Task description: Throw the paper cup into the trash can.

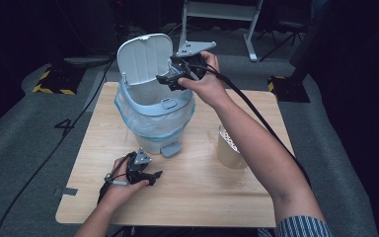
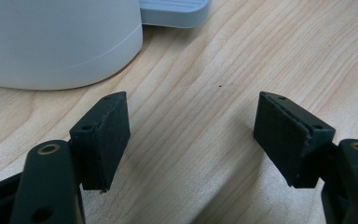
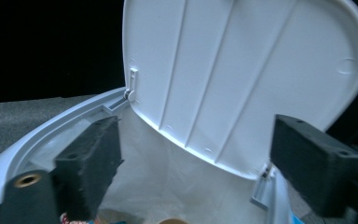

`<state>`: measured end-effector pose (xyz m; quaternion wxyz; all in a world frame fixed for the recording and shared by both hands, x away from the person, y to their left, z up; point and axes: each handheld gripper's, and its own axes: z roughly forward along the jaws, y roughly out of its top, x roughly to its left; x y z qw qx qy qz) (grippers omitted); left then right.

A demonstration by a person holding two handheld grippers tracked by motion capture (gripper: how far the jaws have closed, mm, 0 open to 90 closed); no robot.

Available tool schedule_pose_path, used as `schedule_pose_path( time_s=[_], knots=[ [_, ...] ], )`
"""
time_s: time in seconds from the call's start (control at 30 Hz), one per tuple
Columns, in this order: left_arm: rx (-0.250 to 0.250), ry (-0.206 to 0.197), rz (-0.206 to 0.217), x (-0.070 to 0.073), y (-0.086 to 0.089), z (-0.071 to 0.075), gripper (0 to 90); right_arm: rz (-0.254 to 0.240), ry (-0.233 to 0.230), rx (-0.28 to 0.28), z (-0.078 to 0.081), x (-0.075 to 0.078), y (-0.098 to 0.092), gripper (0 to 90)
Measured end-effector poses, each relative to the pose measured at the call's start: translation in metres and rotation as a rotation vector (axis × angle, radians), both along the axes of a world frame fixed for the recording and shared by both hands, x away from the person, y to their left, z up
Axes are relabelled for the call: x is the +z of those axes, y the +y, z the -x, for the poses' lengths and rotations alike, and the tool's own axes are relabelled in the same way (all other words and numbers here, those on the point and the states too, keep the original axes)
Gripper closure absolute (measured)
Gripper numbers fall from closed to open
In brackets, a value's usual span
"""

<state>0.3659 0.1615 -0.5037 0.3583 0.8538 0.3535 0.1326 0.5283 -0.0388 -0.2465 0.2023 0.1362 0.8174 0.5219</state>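
Pedal bin [image 1: 154, 121] stands at the far-left part of the wooden table [image 1: 202, 197], lined with a clear plastic bag [image 1: 128, 116] folded over its rim; lid [image 1: 143, 57] is raised upright at the back. Right gripper [image 1: 170, 81] hangs over the bin's open mouth, near the inner face of the lid; its jaws stand wide apart with nothing between the pads. In the right gripper view the ribbed underside of the lid [image 3: 242, 79] faces the camera, the bag's white lining [image 3: 168, 186] lies below, and some small items sit at the bottom, too cut off to identify. Left gripper [image 1: 150, 177] rests on the table just in front of the bin, near the foot pedal [image 1: 170, 149], jaws released and empty; left gripper view shows bare wood between the pads. A beige cup [image 1: 229, 148] stands to the right of the bin, partly behind the right forearm.
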Motion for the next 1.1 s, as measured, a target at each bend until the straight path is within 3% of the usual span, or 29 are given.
schedule_pose_path(
  time_s=[0.4,0.7,1.0,1.1],
  knots=[
    [-0.019,0.002,-0.002,0.0,0.007,0.003,26.3,-0.045,0.051,-0.035,0.019,0.018,-0.05,19.0],
    [-0.02,-0.002,-0.009,0.0,0.007,0.004,26.2,-0.059,0.073,-0.051,0.041,0.032,-0.107,21.9],
    [-0.013,0.001,-0.002,0.0,0.007,0.003,25.8,-0.041,0.075,-0.08,0.065,0.033,-0.152,22.9],
    [0.013,0.0,-0.009,0.0,0.008,0.003,25.7,-0.035,0.074,-0.096,0.078,0.031,-0.169,23.1]
  ],
)
